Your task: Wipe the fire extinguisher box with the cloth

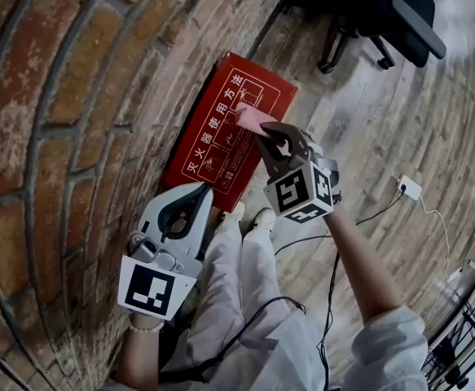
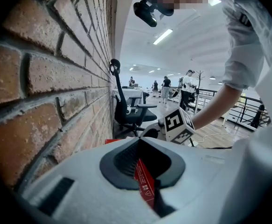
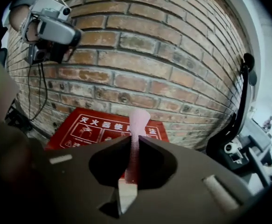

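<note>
right claw (image 1: 271, 137) pinches a thin fold of the pink cloth (image 1: 253, 120) over the fire extinguisher box (image 1: 208, 149) against the brick wall (image 1: 58, 137), so hard rubbing could tug it free; left claw (image 1: 201, 188) closed, empty.

Your box (image 1: 208, 149) is red with white print and pictograms, and it stands flat against the brick wall (image 1: 74, 96). Your pink cloth (image 1: 253, 119), a thin folded strip, is pinched in your right gripper (image 1: 263, 134) at the box's front.
</note>
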Motion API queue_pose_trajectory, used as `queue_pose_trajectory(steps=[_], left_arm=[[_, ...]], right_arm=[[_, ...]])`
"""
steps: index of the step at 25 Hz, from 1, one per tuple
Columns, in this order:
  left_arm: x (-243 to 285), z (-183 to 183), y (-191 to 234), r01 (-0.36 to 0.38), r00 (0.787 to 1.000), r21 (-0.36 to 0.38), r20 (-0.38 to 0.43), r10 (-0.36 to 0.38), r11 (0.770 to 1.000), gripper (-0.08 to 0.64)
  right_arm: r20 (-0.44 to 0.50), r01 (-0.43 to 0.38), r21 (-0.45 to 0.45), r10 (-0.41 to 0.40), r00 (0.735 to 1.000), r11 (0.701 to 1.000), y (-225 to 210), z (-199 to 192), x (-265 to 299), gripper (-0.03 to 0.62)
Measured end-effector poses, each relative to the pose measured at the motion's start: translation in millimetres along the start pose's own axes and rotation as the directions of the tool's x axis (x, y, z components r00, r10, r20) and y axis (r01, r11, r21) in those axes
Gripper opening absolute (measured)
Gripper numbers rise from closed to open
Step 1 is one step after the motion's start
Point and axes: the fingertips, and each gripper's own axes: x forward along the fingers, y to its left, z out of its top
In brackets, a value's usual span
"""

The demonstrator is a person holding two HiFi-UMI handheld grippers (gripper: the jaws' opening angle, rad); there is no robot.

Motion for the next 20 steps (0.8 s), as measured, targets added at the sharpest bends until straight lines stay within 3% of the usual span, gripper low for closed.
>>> queue_pose_trajectory(steps=[6,12,16,20], left_arm=[[2.1,-0.1,-2.5,0.004,1.000,0.005,-0.002,-0.004,1.000,-0.003],[7.1,0.7,-7.5,0.018,1.000,0.022,0.000,-0.018,1.000,-0.003],[10.7,0.3,-7.6,0.021,1.000,0.030,0.001,-0.021,0.999,-0.003],[11.1,-1.0,-7.0,0.015,1.000,0.024,-0.004,-0.015,1.000,-0.003]], right_arm=[[-0.048,0.114,-0.033,-0.116,0.992,0.993,-60.6,-21.6,2.5,0.026],[-0.115,0.209,-0.003,-0.208,0.971,0.978,-113.1,-47.2,4.1,0.026],[-0.150,0.234,0.018,-0.229,0.962,0.972,-126.5,-58.5,7.9,0.026],[-0.176,0.206,0.023,-0.199,0.964,0.978,-115.0,-66.0,17.0,0.026]])
